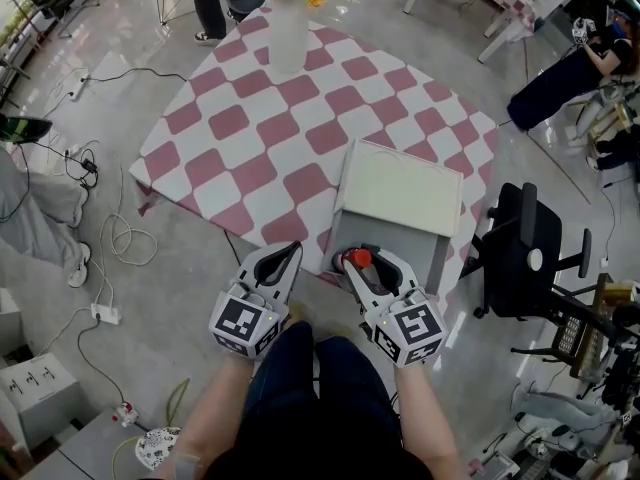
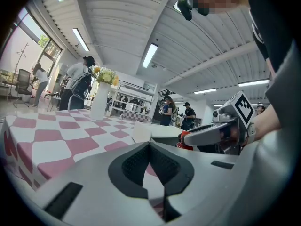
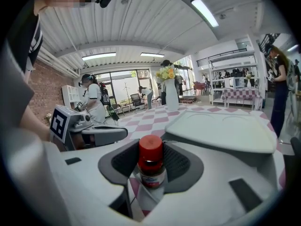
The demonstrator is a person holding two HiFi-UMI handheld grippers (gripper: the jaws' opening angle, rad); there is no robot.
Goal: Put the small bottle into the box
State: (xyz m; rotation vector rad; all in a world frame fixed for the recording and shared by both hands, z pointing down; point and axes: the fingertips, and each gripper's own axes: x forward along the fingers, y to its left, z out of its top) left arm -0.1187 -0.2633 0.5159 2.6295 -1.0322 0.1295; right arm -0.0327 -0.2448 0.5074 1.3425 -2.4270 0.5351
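Observation:
A small bottle (image 3: 151,166) with a red cap and a brown body stands upright between the pads of my right gripper (image 3: 151,150), which is shut on it. In the head view that bottle (image 1: 358,259) hangs at the near edge of the table, just in front of the white box (image 1: 400,188). The box's pale lid (image 3: 221,128) lies right of the bottle in the right gripper view. My left gripper (image 1: 288,255) hovers to the left of the right gripper (image 1: 364,264), shut and with nothing in it. In the left gripper view its jaws (image 2: 150,147) meet, and the bottle's red cap (image 2: 183,142) shows beyond them.
The table wears a pink and white checked cloth (image 1: 260,138). A white vase with yellow flowers (image 1: 287,28) stands at its far end. A black office chair (image 1: 525,248) is to the right of the table. Cables and a power strip (image 1: 105,313) lie on the floor to the left.

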